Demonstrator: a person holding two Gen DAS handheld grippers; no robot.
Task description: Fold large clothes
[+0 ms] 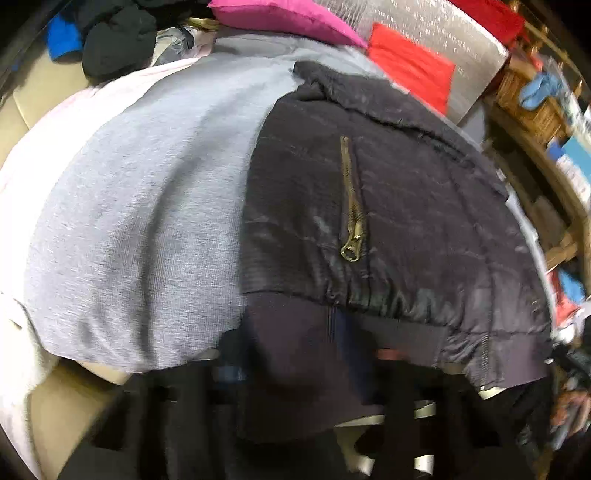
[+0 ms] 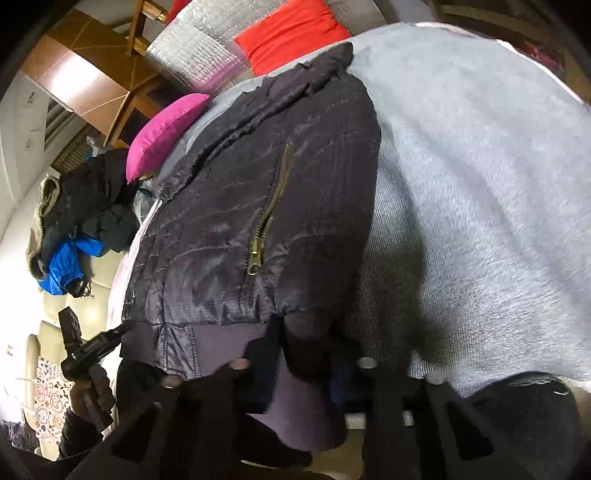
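A dark quilted jacket (image 1: 388, 206) with a brass pocket zipper (image 1: 352, 206) lies folded on a grey fleece blanket (image 1: 129, 206). Its ribbed hem (image 1: 295, 332) hangs toward me. My left gripper (image 1: 295, 373) is shut on that hem at the bottom of the left wrist view. In the right wrist view the jacket (image 2: 240, 206) and its zipper (image 2: 269, 210) lie left of the grey blanket (image 2: 480, 184). My right gripper (image 2: 306, 354) is shut on the hem (image 2: 221, 339). The left gripper (image 2: 96, 347) shows there at the jacket's left corner.
A pink cushion (image 1: 280, 18) and a red cushion (image 1: 410, 62) lie behind the jacket against a silver mat (image 1: 424, 22). A heap of dark and blue clothes (image 2: 81, 221) sits on the cream sofa (image 2: 92, 295). Wooden furniture (image 1: 532, 99) stands at the right.
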